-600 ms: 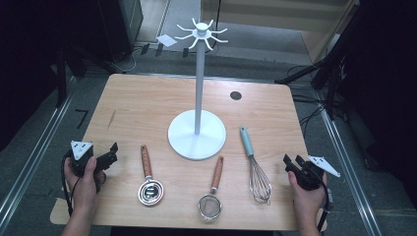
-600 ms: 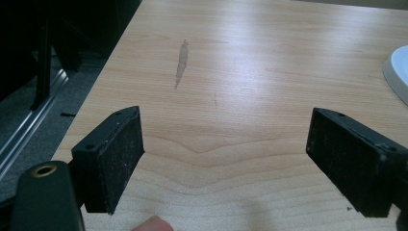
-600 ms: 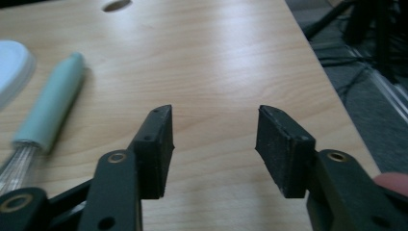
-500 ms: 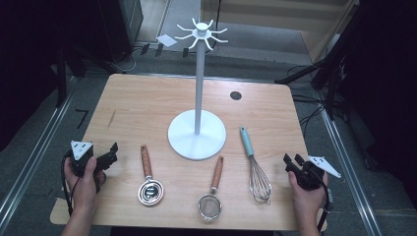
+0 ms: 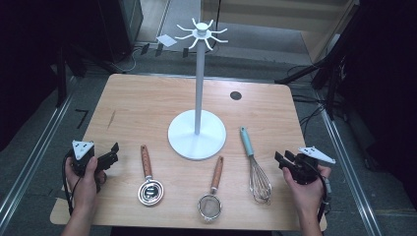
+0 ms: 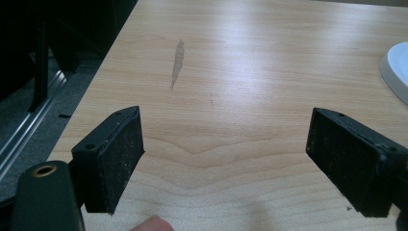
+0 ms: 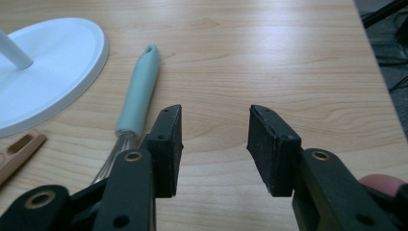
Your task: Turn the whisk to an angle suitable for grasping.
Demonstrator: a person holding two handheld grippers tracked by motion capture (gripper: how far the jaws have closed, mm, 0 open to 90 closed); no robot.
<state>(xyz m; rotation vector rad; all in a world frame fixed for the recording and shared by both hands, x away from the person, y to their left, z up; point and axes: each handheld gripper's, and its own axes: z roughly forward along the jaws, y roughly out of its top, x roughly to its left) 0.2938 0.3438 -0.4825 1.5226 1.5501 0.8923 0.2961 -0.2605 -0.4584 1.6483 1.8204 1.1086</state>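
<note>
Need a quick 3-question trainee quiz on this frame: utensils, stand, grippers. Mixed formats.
1. True or false: the whisk with the pale teal handle hangs on the white hook stand.
2. Which wooden-handled utensil lies nearest the left gripper? A) round metal measuring cup B) small mesh strainer
3. Fill in: the right gripper has its jaws ____ with nothing between them.

Key: 1 false, it lies on the light wooden table; 2 A; 3 open.
</note>
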